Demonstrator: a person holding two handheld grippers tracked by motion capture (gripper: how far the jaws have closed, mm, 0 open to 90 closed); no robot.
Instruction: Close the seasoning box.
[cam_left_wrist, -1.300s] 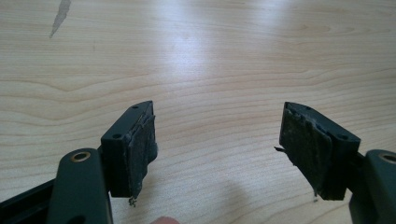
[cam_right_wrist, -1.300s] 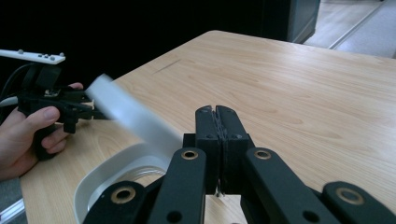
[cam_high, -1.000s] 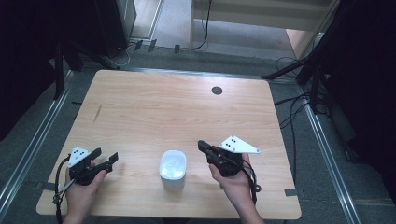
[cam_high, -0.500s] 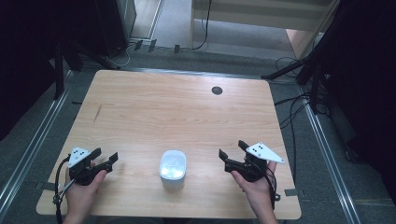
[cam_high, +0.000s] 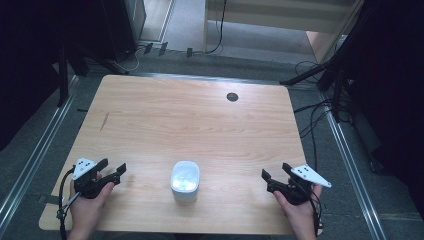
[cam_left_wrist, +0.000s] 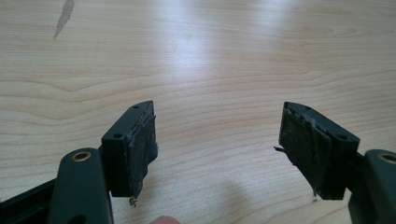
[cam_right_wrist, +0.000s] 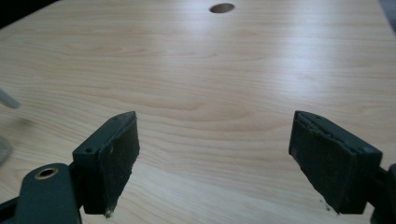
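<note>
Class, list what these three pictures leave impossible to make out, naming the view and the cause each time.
1. White container, high view: too small and glare-washed to tell its lid or contents.
2. Pale blurred shape, right gripper view: cut by the left edge, so unidentifiable.
3. Dark hole in the table: its depth is in shadow.
4. Room edges, high view: lost in darkness.

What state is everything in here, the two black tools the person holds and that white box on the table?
Left gripper: open, empty, near the table's front left.
Right gripper: open, empty, near the front right.
White container: lid on, upright, untouched between the grippers.
Table: otherwise bare wood.
</note>
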